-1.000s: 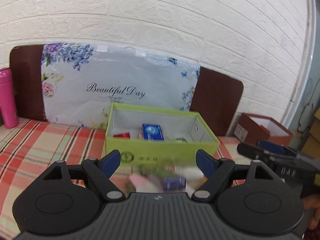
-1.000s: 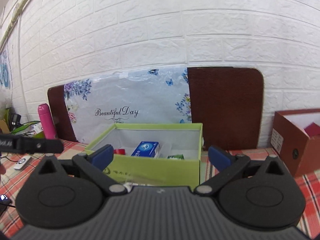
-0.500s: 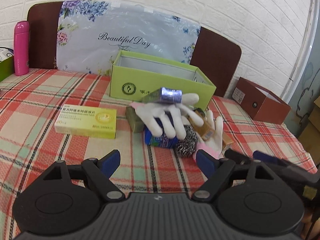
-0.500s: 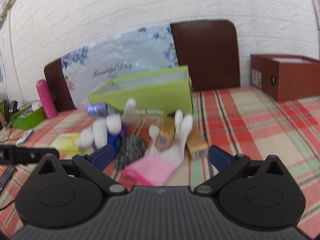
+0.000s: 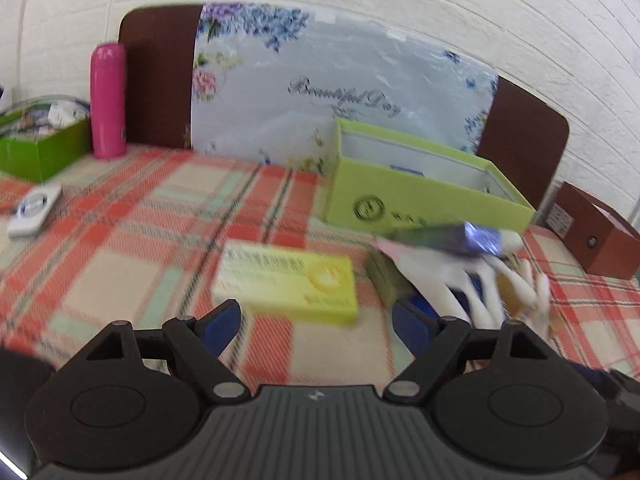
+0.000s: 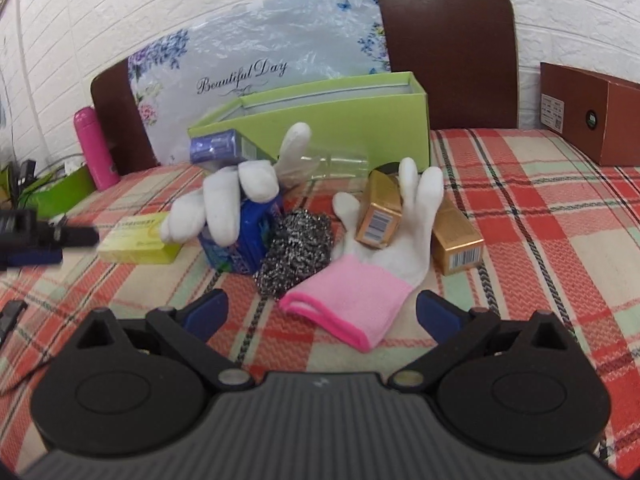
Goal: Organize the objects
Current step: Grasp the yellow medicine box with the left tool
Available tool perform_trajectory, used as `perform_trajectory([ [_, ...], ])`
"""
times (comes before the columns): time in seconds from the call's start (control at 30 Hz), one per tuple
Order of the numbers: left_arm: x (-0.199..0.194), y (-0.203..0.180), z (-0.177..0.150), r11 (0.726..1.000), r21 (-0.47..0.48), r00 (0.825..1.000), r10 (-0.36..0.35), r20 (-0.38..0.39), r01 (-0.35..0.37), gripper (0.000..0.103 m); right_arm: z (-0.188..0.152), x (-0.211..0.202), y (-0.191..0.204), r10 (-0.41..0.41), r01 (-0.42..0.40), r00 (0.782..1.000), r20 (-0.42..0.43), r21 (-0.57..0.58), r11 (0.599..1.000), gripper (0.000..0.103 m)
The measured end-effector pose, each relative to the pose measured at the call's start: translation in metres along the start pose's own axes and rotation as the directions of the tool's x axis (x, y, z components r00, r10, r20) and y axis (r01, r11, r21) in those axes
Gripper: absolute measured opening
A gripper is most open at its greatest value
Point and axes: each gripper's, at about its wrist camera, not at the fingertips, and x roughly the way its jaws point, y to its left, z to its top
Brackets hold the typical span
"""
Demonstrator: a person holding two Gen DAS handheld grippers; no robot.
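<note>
A pile of objects lies on the plaid tablecloth before an open green box (image 6: 340,120) (image 5: 424,196). In the right wrist view I see a white glove with a pink cuff (image 6: 360,288), a steel scourer (image 6: 298,250), two gold boxes (image 6: 380,210) (image 6: 458,242), a blue pack (image 6: 244,240), a second white glove (image 6: 224,200) and a purple-ended box (image 6: 218,148). A yellow medicine box (image 5: 288,282) (image 6: 138,240) lies left of the pile. My left gripper (image 5: 316,320) is open just before the yellow box. My right gripper (image 6: 320,312) is open, just short of the pink cuff.
A pink flask (image 5: 107,100) and a green tray (image 5: 38,148) stand at the far left, with a white remote (image 5: 34,210) on the cloth. A brown box (image 6: 592,108) (image 5: 596,232) sits at the right. A floral board (image 6: 260,68) and brown boards lean on the brick wall.
Both grippers dropped from facing the green box to the table. In the last half second the left gripper swung left toward the yellow box; the right moved closer to the pink-cuffed glove.
</note>
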Motion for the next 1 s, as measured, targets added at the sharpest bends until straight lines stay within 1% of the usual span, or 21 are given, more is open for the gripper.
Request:
perform_trajectory([
  [0.03,0.008,0.007,0.010,1.000,0.001,1.000,0.000,0.013,0.000,0.086,-0.002,0.001,-0.001,-0.005,0.005,1.000,-0.007,0.000,1.000,0.102],
  [0.07,0.016,0.015,0.019,1.000,-0.004,1.000,-0.016,0.021,0.016,0.086,-0.004,0.002,-0.003,-0.008,0.008,1.000,-0.014,0.008,1.000,0.102],
  [0.17,0.051,0.035,0.044,0.991,-0.009,0.991,-0.135,0.017,0.135,0.086,-0.007,0.004,-0.010,-0.018,0.020,0.999,-0.040,0.048,0.999,0.102],
  [0.23,0.074,0.042,0.055,0.988,-0.025,0.989,-0.150,0.010,0.151,0.086,-0.008,0.005,-0.011,-0.029,0.031,0.999,-0.046,0.047,0.998,0.102],
  [0.33,0.107,0.045,0.064,0.984,-0.032,0.983,-0.178,-0.049,0.176,0.086,-0.009,0.005,-0.009,-0.040,0.042,0.998,-0.051,0.023,0.999,0.102],
  [0.47,0.133,0.046,0.056,0.986,-0.004,0.975,-0.163,-0.154,0.164,0.086,-0.010,0.007,-0.005,-0.051,0.051,0.997,-0.060,0.002,0.999,0.102],
  [0.5,0.135,0.047,0.051,0.988,-0.002,0.971,-0.154,-0.182,0.156,0.086,-0.010,0.007,-0.005,-0.052,0.052,0.997,-0.061,0.000,0.999,0.102],
  [0.57,0.126,0.048,0.040,0.986,0.017,0.969,-0.158,-0.192,0.164,0.086,-0.010,0.006,-0.005,-0.050,0.050,0.997,-0.062,0.000,0.999,0.102],
  [0.7,0.089,0.036,0.011,0.967,0.117,0.959,-0.200,-0.203,0.226,0.086,-0.010,0.005,-0.007,-0.043,0.043,0.997,-0.062,0.004,0.999,0.102],
  [0.8,0.068,0.016,-0.008,0.953,0.168,0.953,-0.216,-0.213,0.253,0.086,-0.010,0.009,-0.007,-0.048,0.048,0.998,-0.052,0.001,0.999,0.102],
  [0.9,0.066,-0.009,-0.018,0.947,0.215,0.954,-0.188,-0.233,0.240,0.086,-0.007,0.015,-0.006,-0.058,0.058,0.997,-0.047,0.007,0.998,0.102],
  [0.93,0.068,-0.018,-0.021,0.946,0.236,0.956,-0.165,-0.243,0.223,0.086,-0.006,0.017,-0.006,-0.056,0.057,0.997,-0.045,0.007,0.998,0.102],
  [1.0,0.070,-0.035,-0.025,0.940,0.291,0.966,-0.107,-0.237,0.176,0.086,-0.003,0.020,-0.005,-0.058,0.058,0.998,-0.039,0.007,0.998,0.100],
])
